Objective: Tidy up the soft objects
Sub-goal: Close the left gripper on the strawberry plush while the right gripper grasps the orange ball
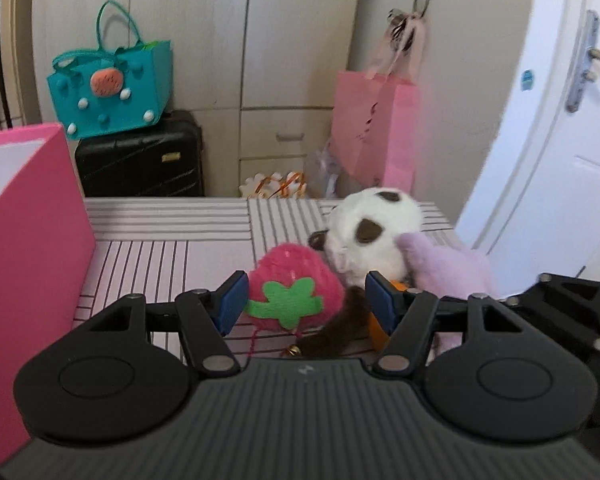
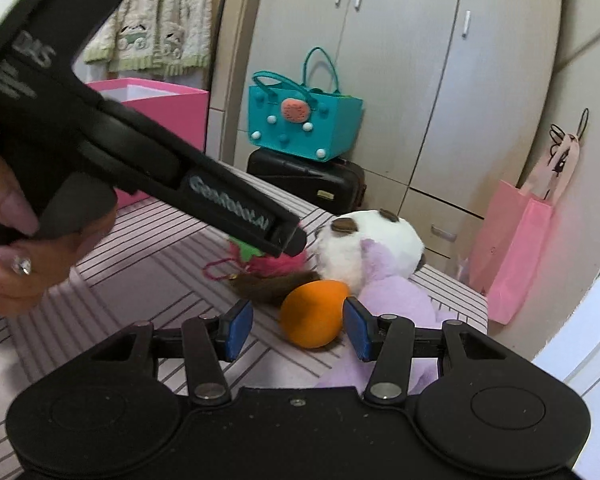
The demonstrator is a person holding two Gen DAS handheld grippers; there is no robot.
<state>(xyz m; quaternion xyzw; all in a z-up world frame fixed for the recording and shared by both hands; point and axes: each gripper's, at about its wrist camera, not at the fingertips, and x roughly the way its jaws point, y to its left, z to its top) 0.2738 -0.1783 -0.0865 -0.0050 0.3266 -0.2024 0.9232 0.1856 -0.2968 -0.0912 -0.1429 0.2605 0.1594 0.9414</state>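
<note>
A pink plush strawberry (image 1: 290, 284) with a green leaf lies on the striped table, between the open fingers of my left gripper (image 1: 306, 302); the left pad touches or nearly touches it. Behind it lie a white panda plush (image 1: 370, 232), a lilac plush (image 1: 448, 264) and a brown furry piece (image 1: 336, 334). In the right wrist view my right gripper (image 2: 298, 332) is open around an orange ball (image 2: 314, 312), not squeezing it. The left gripper's body (image 2: 228, 204) reaches over the strawberry (image 2: 288, 260) there, beside the panda (image 2: 372, 240) and the lilac plush (image 2: 396, 300).
A pink open box (image 1: 24, 216) stands at the table's left. Beyond the table are a teal bag (image 1: 108, 88) on a black suitcase (image 1: 140, 160), a wardrobe, a pink paper bag (image 1: 376, 128) and a white door (image 1: 560, 120) at right.
</note>
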